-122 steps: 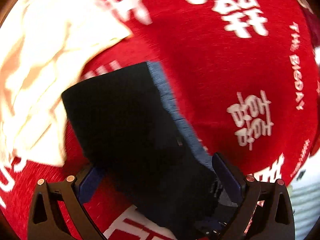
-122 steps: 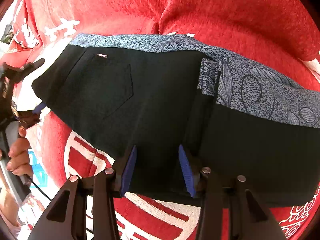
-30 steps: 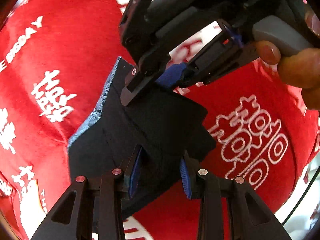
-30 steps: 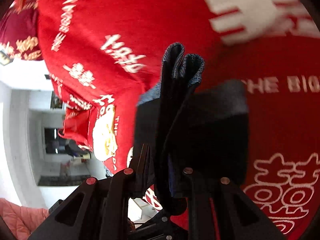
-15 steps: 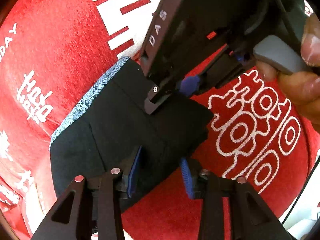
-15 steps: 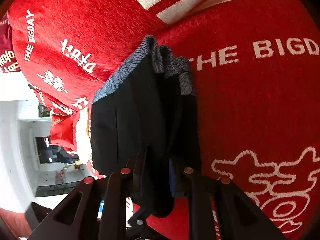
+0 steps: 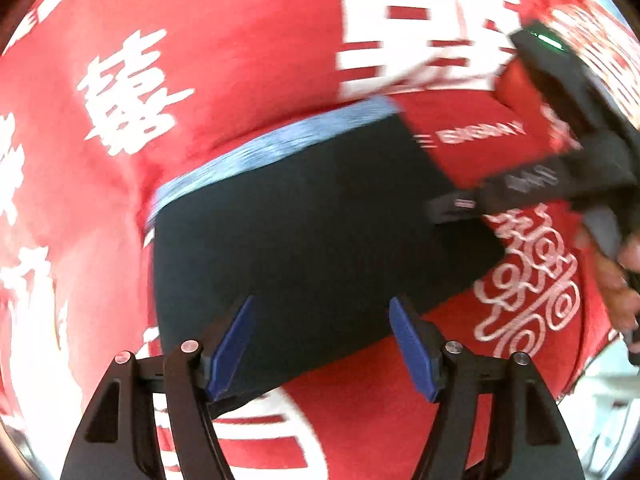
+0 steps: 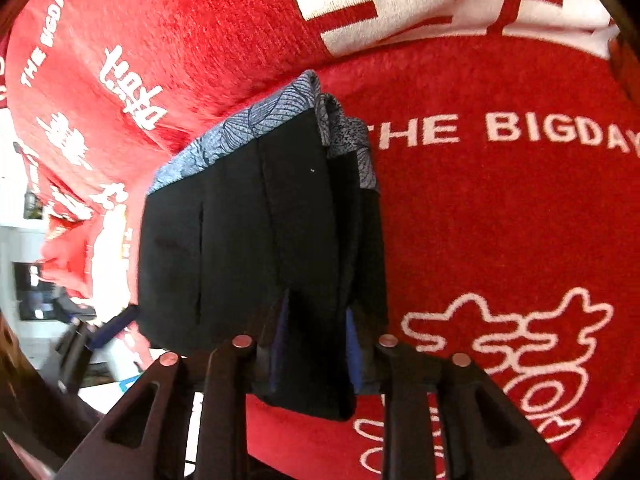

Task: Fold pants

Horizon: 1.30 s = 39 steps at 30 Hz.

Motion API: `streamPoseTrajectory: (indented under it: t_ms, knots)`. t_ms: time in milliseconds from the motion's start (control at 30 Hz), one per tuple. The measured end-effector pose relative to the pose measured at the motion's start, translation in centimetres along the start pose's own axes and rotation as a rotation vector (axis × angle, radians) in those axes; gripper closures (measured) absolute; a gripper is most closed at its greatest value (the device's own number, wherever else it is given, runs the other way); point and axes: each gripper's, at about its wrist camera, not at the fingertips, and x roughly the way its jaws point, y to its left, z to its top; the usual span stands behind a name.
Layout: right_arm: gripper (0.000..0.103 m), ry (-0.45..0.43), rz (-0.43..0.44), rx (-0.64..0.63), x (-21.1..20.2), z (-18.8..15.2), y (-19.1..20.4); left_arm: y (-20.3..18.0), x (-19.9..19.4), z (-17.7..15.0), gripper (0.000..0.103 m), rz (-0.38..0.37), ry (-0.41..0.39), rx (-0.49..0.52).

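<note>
Looking down both wrist views, we log the pants (image 7: 320,240) folded into a compact dark block on the red blanket (image 7: 240,60), patterned waistband (image 8: 256,128) along the far edge and bare blanket on every side. Our left gripper (image 7: 322,344) is opening, jaws apart and clear of the near edge. Our right gripper (image 8: 316,344) is opening too, a thick fold between its jaws; contact unclear.
</note>
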Motion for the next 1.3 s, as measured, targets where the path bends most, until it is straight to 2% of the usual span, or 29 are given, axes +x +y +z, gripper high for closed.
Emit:
streamPoseTrajectory:
  t_ms: [33, 100, 200, 300, 400, 533, 800, 867, 1033, 1300]
  knots:
    - [0.056, -0.005, -0.04, -0.014, -0.1, -0.2, 0.3, 1.3, 0.1, -0.1, 0.033, 0.01, 0.011, -0.032]
    - [0.043, -0.013, -0.165, -0.043, 0.1, -0.6, 1.3, 3.0, 0.4, -0.5, 0.033, 0.026, 0.025, -0.075]
    - [0.042, -0.034, -0.19, -0.038, -0.2, -1.5, 1.6, 5.9, 1.0, -0.8, 0.033, 0.054, 0.042, -0.138]
    - [0.042, -0.04, -0.202, -0.015, -0.3, -2.2, 1.5, 7.8, 1.5, -1.2, 0.033, 0.045, 0.065, -0.2]
    - [0.035, -0.04, -0.22, 0.02, 0.0, -2.6, 1.1, 9.0, 2.4, -1.5, 0.033, 0.045, 0.101, -0.235]
    - [0.031, -0.036, -0.253, 0.027, 0.4, -2.4, 1.2, 10.2, 3.4, -2.0, 0.033, -0.005, 0.151, -0.287]
    - [0.032, -0.067, -0.34, -0.026, -1.2, -2.6, 3.3, 11.2, 3.0, -2.2, 0.033, 0.001, 0.148, -0.302]
    - [0.036, -0.091, -0.348, -0.026, -1.9, -2.5, 3.8, 11.5, 2.9, -2.2, 0.033, 0.008, 0.147, -0.306]
    - [0.059, -0.142, -0.321, -0.017, -3.3, -1.9, 4.2, 12.5, 3.0, -1.6, 0.033, 0.026, 0.131, -0.312]
    - [0.06, -0.154, -0.3, -0.02, -2.9, -0.9, 4.6, 13.5, 4.0, 0.7, 0.033, 0.043, 0.108, -0.325]
